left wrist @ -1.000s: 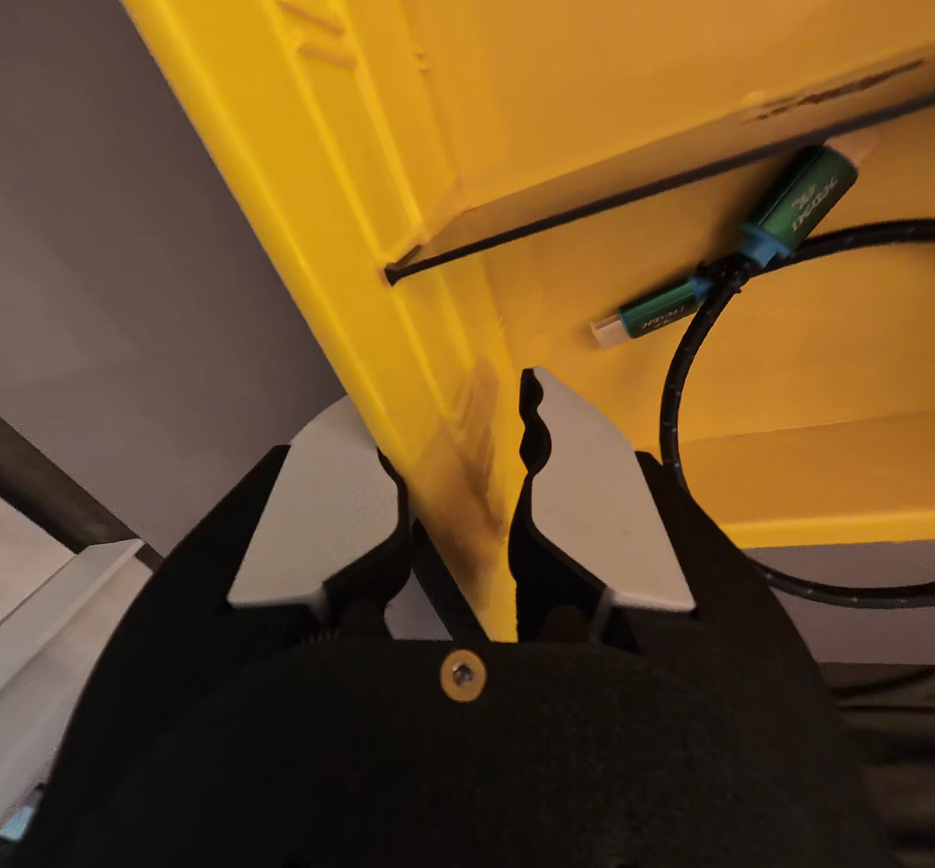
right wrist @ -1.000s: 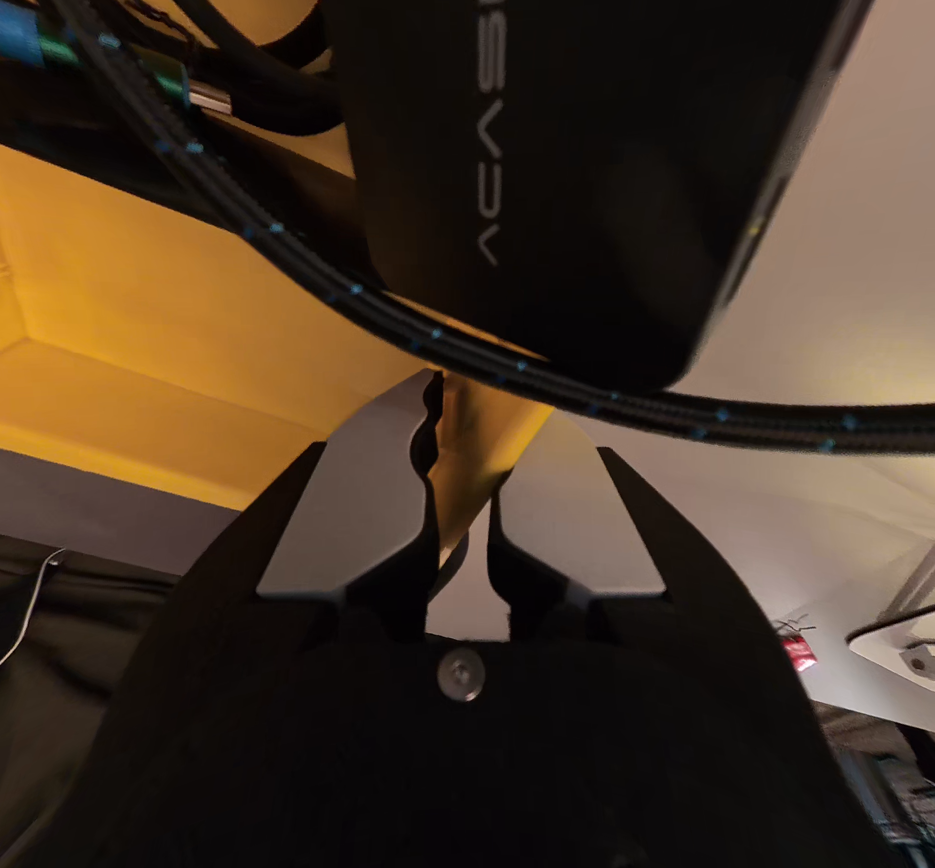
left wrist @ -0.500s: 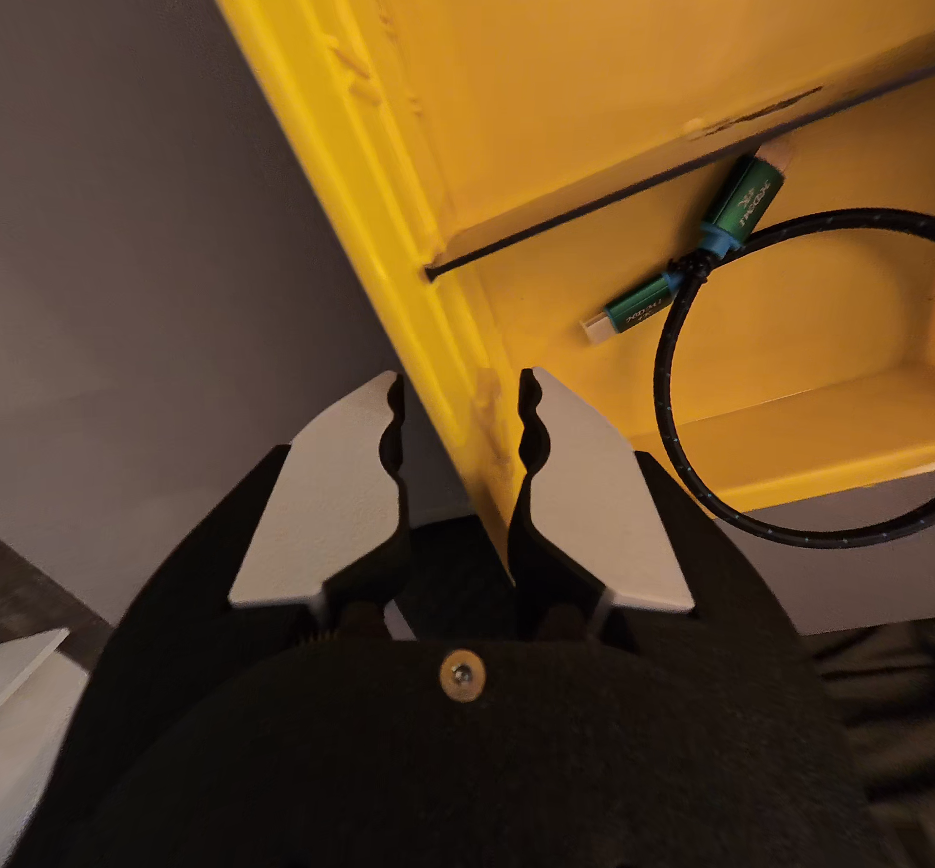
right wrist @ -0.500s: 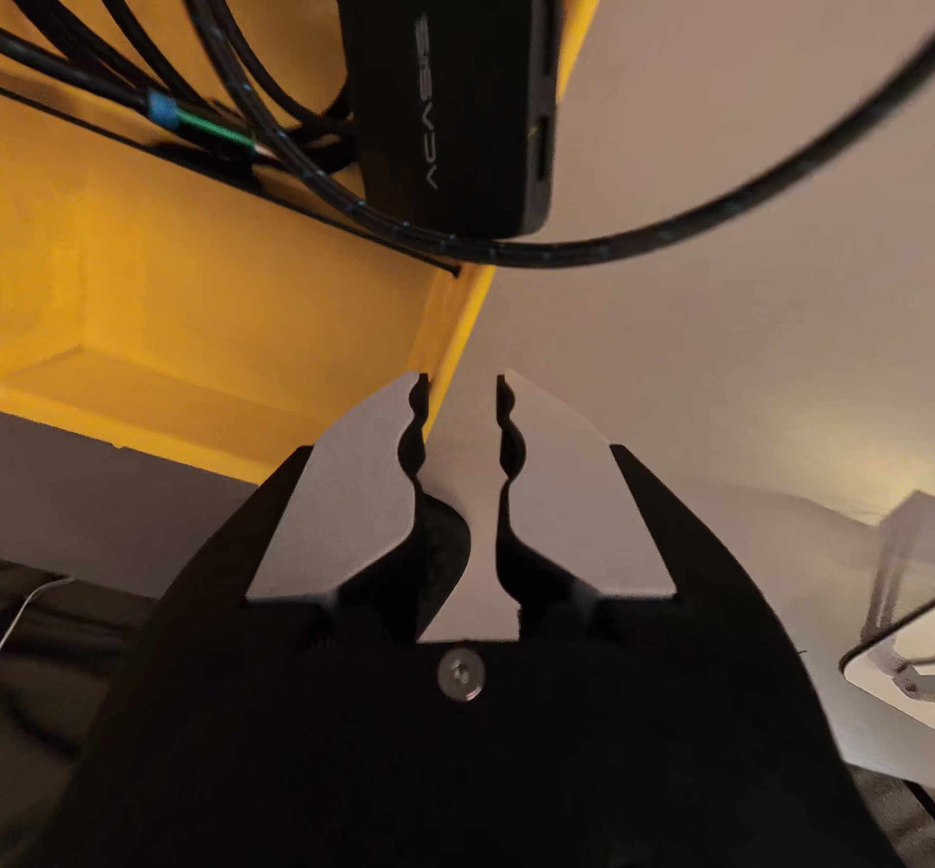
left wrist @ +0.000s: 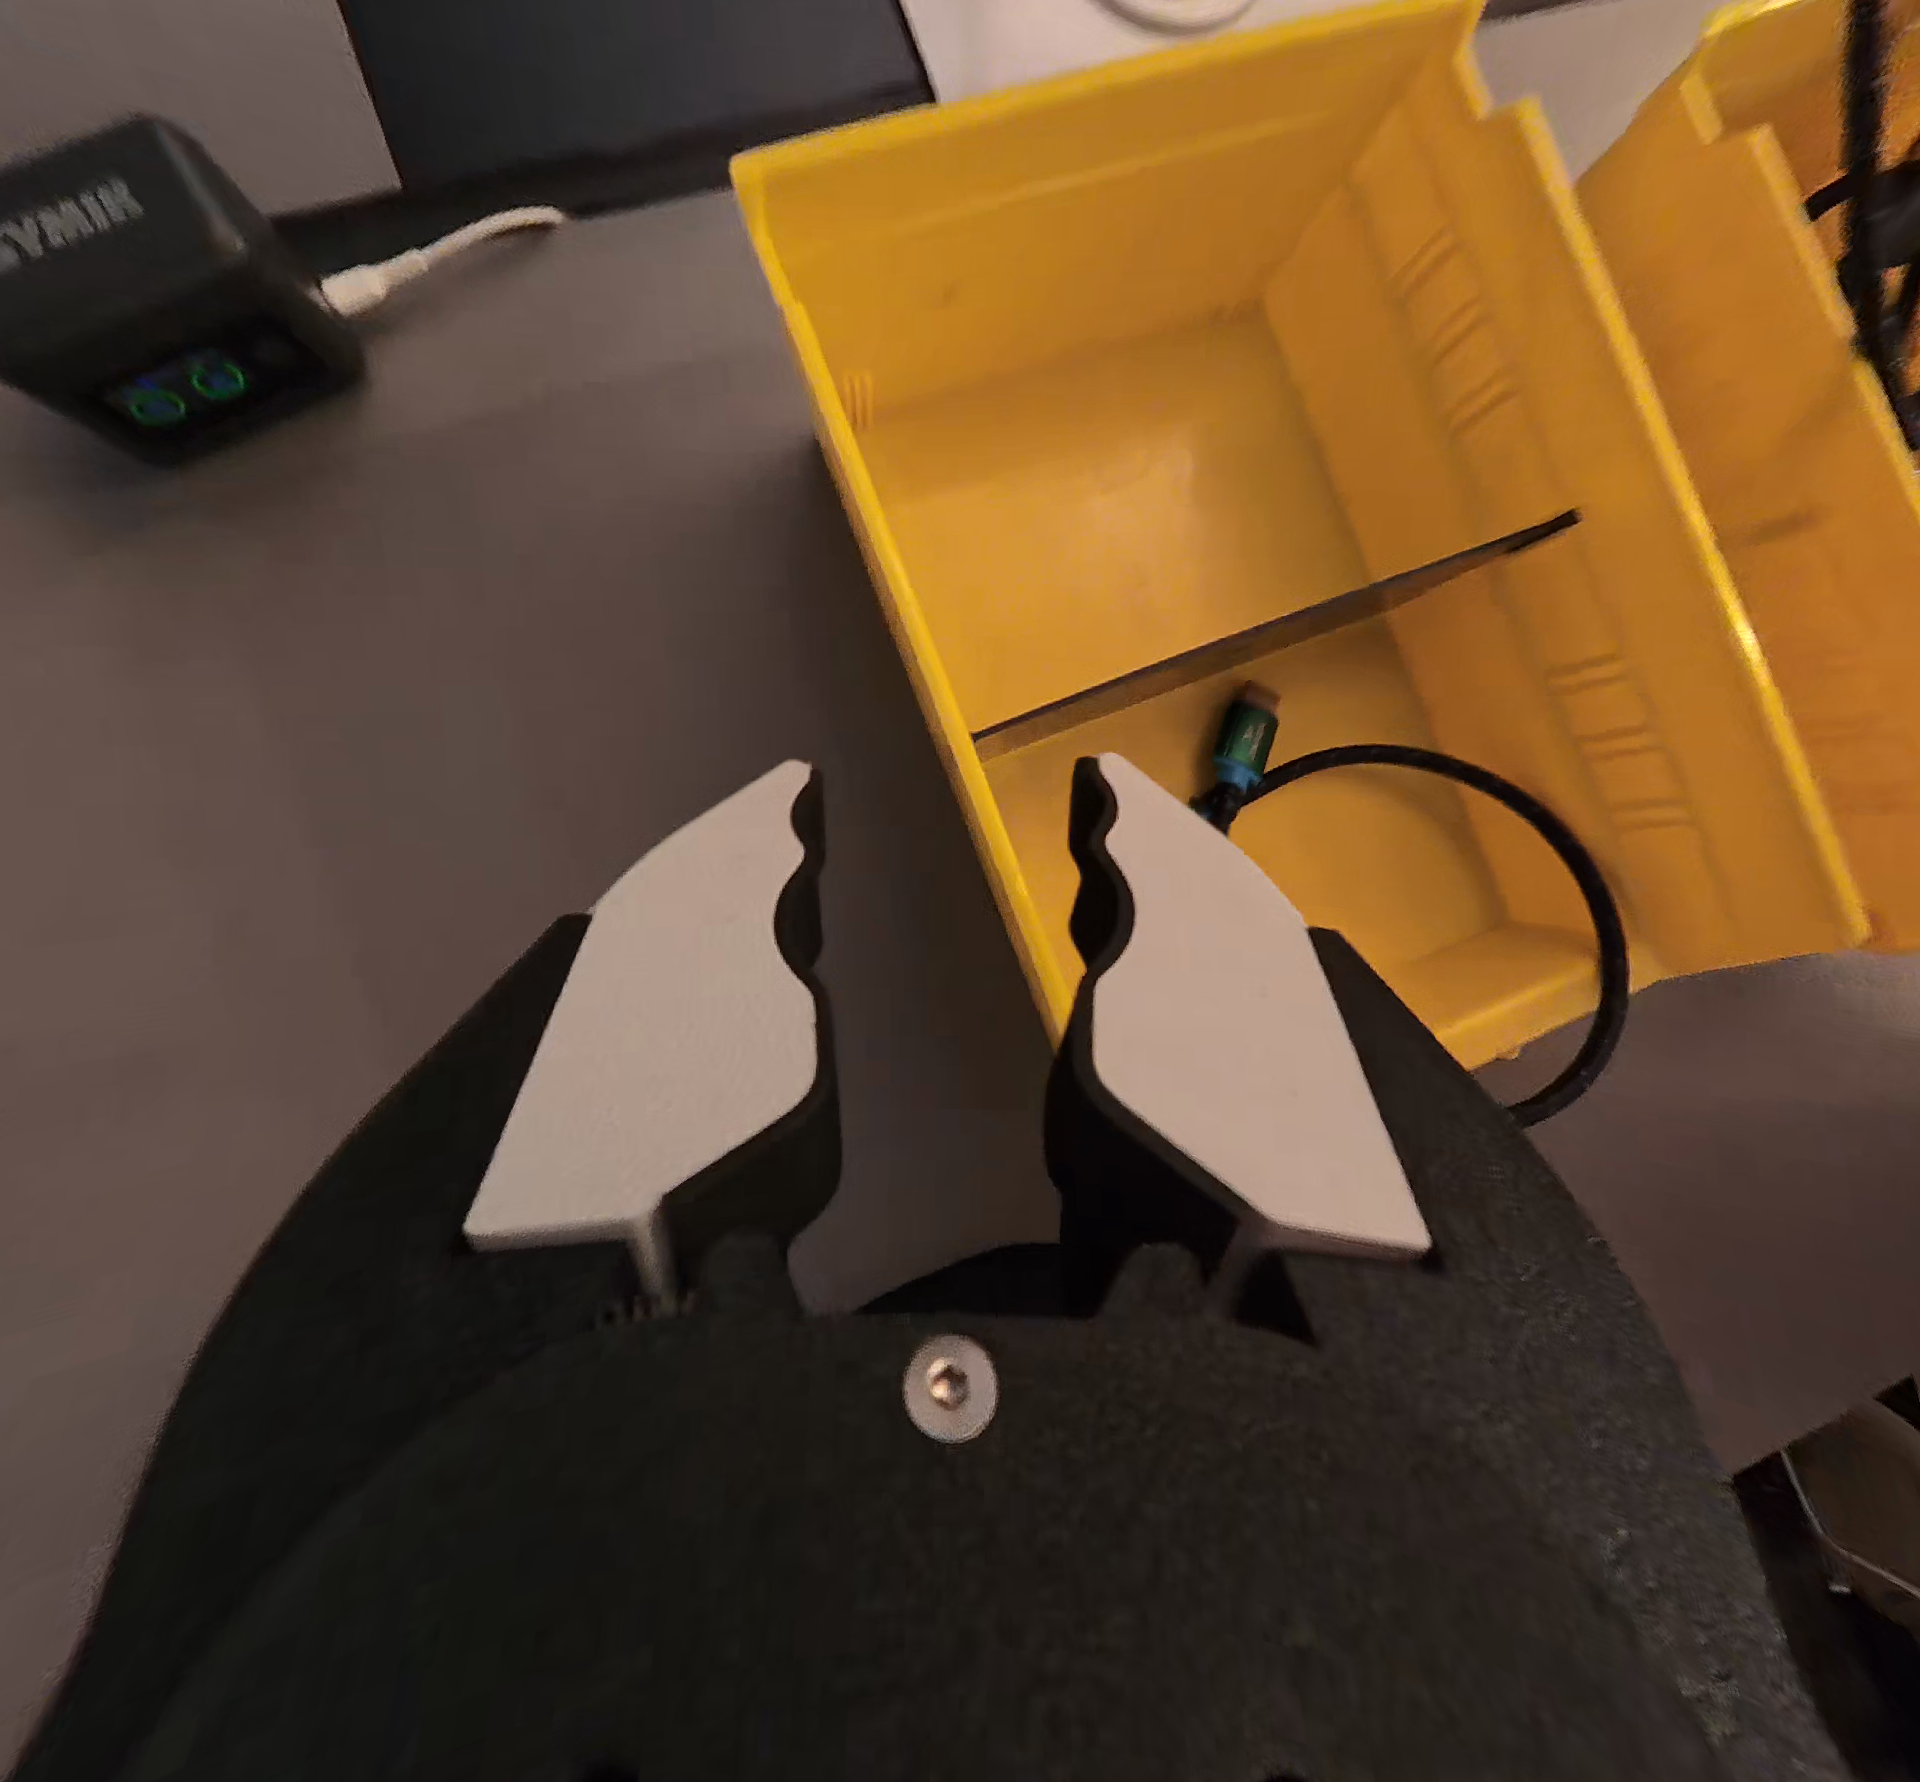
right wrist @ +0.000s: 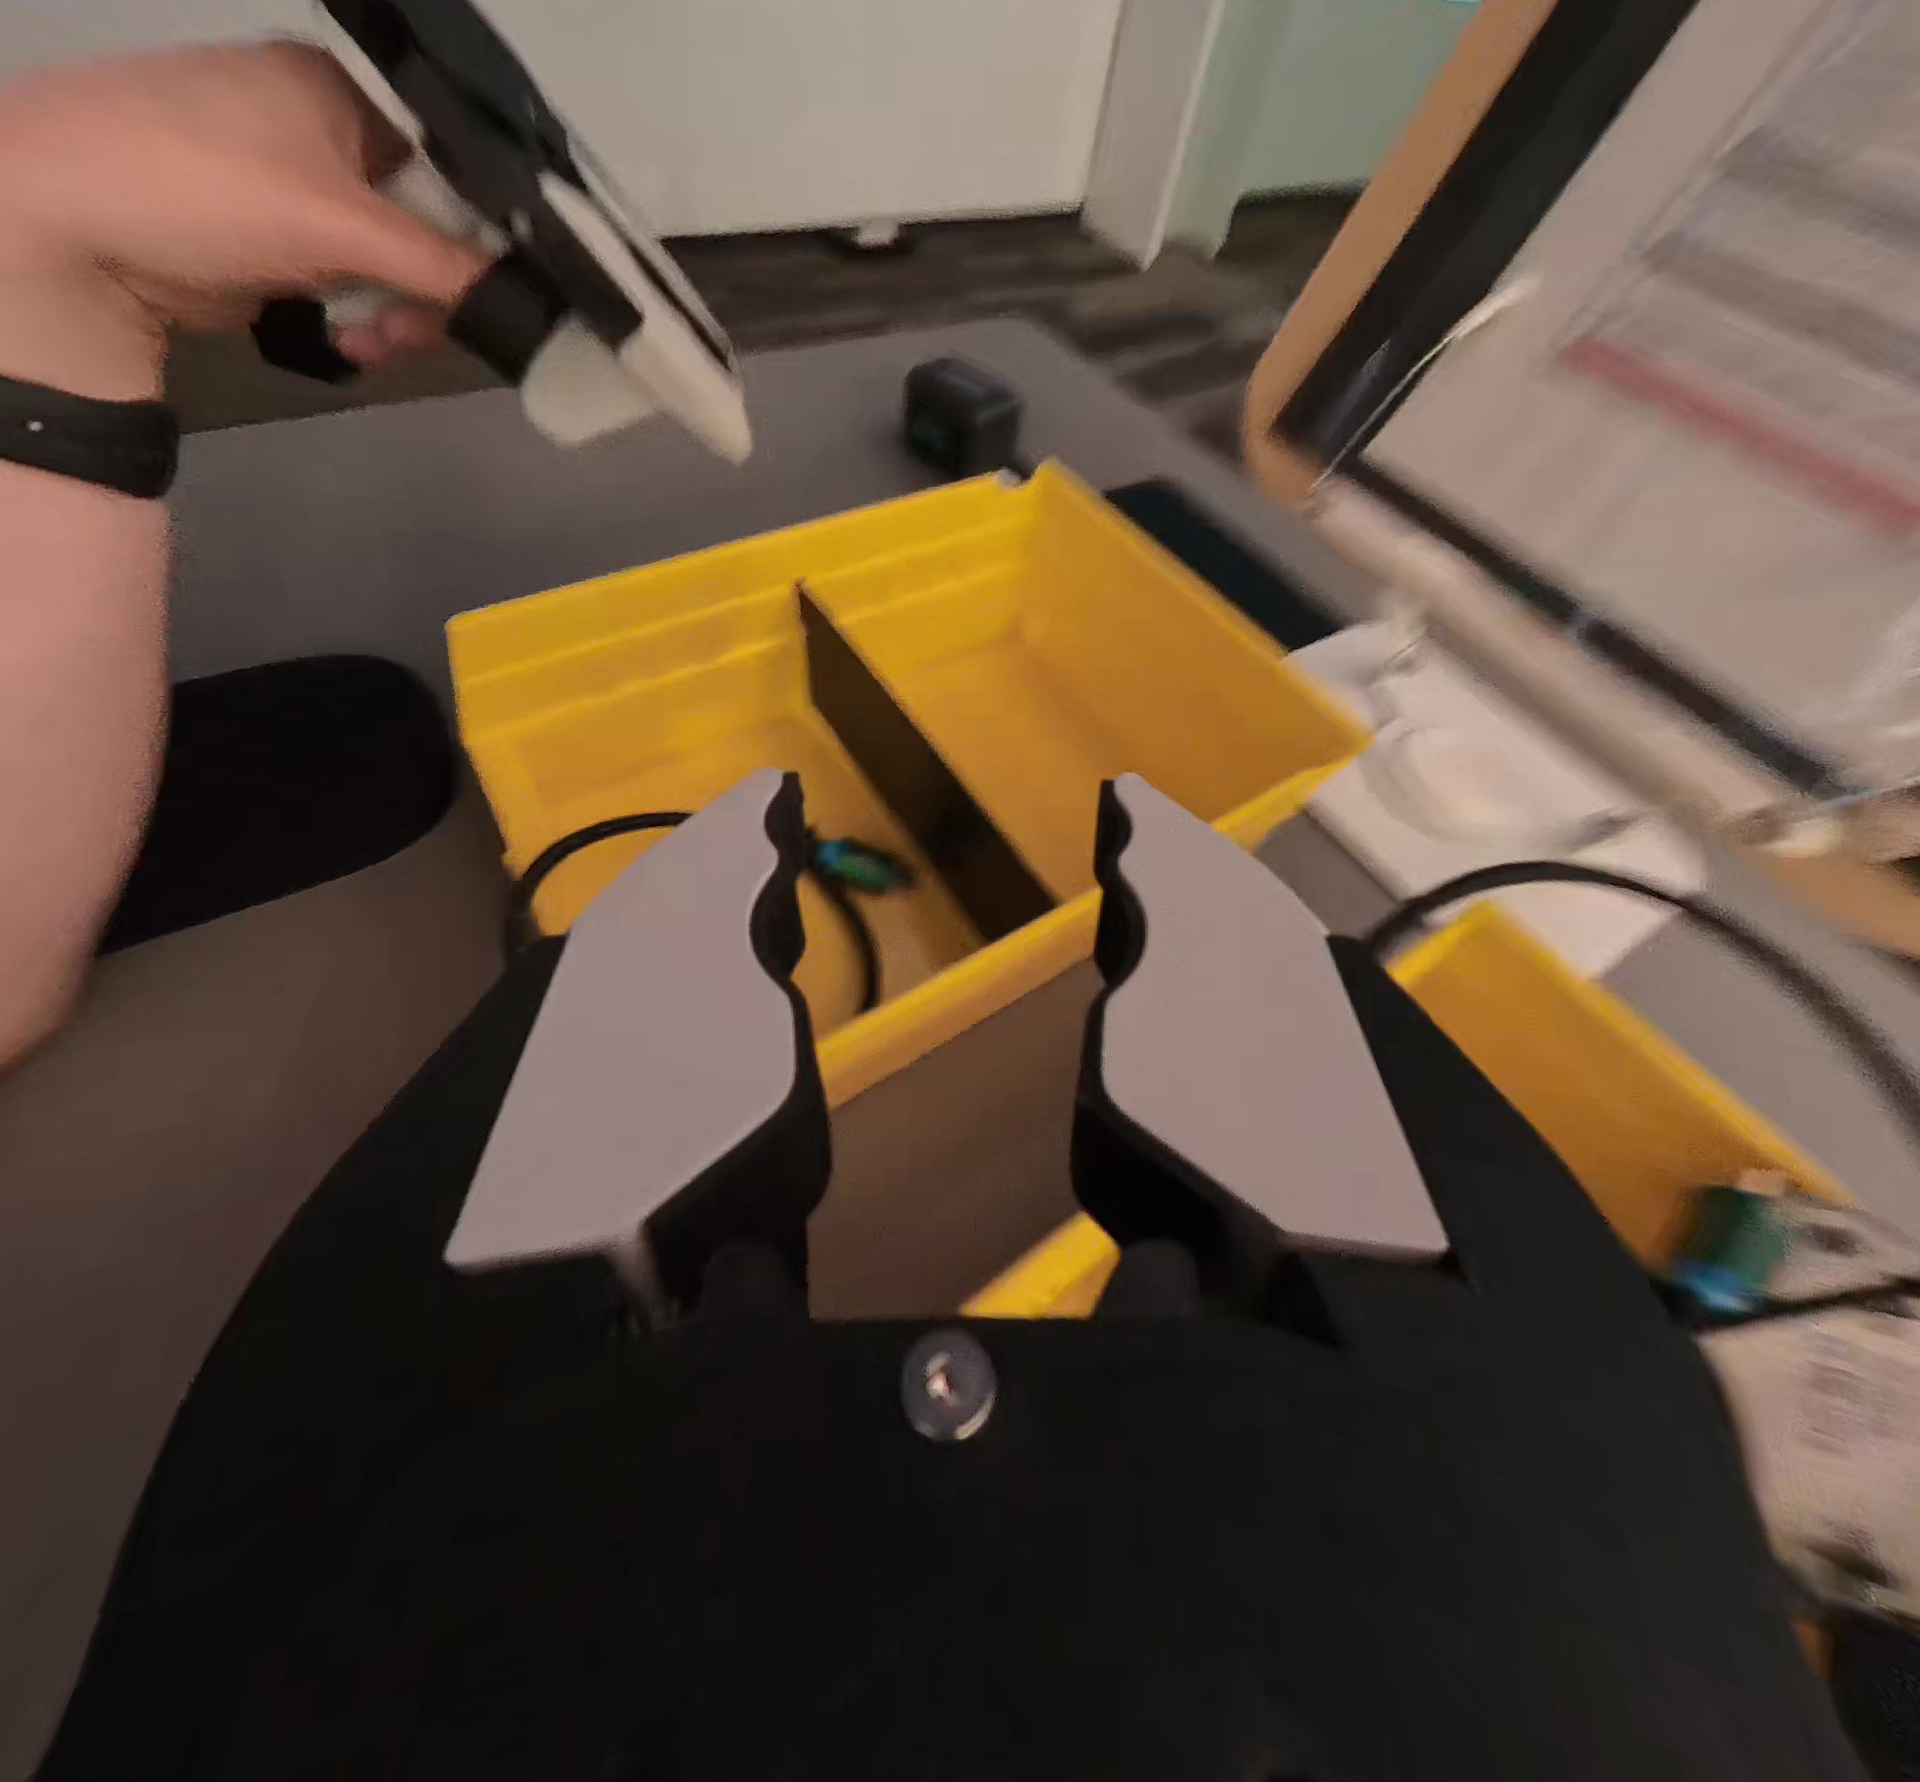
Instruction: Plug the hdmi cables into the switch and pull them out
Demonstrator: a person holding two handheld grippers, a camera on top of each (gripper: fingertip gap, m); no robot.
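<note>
L to R. Far left on the grey table (left wrist: 416, 693): a small black box (left wrist: 156, 298) w/ green lights and a white lead, well apart from everything else.

Left gripper (left wrist: 945, 787): claw apart, nothing in it, hanging just over the left wall of the yellow bin (left wrist: 1039, 174). In the right wrist view the same gripper shows upper left, held in a hand (right wrist: 156, 205), up off the table.

Bin is split by a dark divider (left wrist: 1278, 631). Far compartment looks bare. Near compartment holds an hdmi cable (left wrist: 1507, 797): green plug (left wrist: 1247, 735) lying loose by the divider, black cord looping out over the front lip.

Right gripper (right wrist: 945, 797): claw also apart, empty, above the bin's near edge.

Far right: a 2nd yellow bin (right wrist: 1558, 1036) w/ another green plug (right wrist: 1735, 1233) and cord, blurred.

Switch: can't find it in either view, poss. in the 2nd bin out of frame.

Progress, as a guess: no plug is seated in anything and neither claw has a cable. Can't tell if this is pre-start or after the pull-out; cables lie loose in bins either way.
</note>
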